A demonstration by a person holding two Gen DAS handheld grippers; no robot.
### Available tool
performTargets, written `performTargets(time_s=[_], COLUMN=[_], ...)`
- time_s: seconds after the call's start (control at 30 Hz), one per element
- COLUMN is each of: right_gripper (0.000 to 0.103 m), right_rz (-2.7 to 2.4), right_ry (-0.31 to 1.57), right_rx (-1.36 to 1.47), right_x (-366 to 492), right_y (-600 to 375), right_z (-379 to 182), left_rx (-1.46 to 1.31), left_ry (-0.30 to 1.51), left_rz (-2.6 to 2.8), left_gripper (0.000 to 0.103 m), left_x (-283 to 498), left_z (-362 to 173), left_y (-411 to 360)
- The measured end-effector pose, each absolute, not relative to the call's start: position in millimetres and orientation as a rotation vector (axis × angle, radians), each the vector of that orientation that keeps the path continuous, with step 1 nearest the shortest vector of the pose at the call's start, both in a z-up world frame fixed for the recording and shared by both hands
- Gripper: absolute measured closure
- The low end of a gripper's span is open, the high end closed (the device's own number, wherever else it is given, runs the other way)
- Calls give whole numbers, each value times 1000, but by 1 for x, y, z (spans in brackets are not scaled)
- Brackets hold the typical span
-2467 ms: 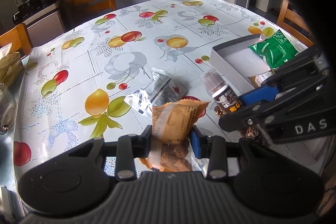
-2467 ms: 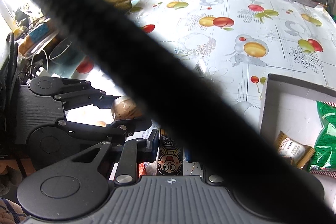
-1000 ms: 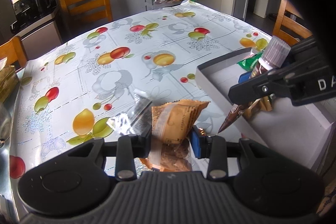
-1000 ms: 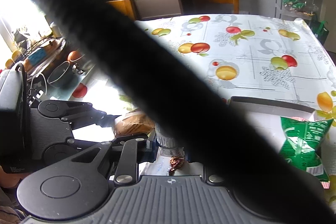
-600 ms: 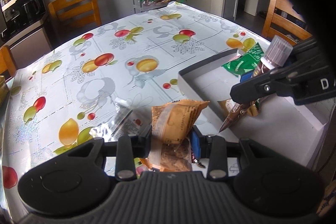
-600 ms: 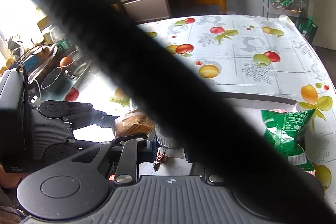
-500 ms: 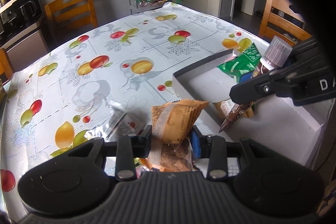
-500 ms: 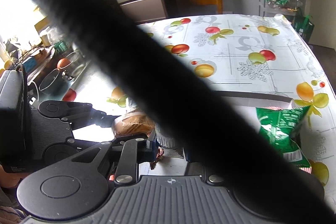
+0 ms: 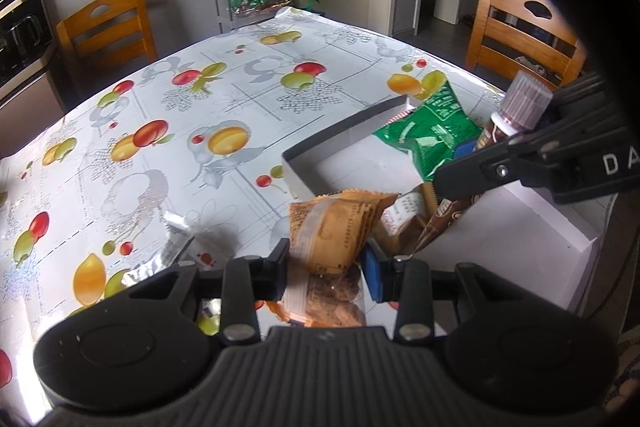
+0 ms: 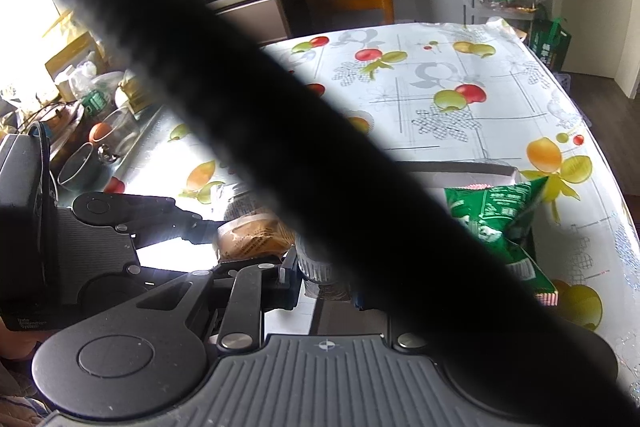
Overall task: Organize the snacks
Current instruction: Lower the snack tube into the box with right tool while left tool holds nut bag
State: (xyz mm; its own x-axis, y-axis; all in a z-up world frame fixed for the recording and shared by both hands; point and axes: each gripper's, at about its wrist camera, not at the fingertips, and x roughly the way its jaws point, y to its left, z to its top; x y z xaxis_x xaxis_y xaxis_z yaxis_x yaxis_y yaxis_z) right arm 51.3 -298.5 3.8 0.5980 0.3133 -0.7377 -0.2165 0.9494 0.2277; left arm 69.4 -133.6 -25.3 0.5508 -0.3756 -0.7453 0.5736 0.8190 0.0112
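Gripping orange cookie pkt, left tool; right tool clamps bottle.

So that's 1 white box, 1 green bag, 2 orange packets, 1 bottle, 1 silver wrapper, 2 chairs.

We see an orange-brown snack packet; a green bag; a white box; a white tablecloth printed with fruit.
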Motion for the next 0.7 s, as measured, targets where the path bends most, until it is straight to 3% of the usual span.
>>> performTargets(time_s=[0.7], right_gripper=[77], right_rz=[180], right_ry=[922], right_rx=[188], right_x=[30], right_y=[-348], right_z=[-19], left_rx=[333], left_ry=[846], left_rz=[-738], left_gripper=[68], left_x=[55], left_z=[-42], left_y=[-193])
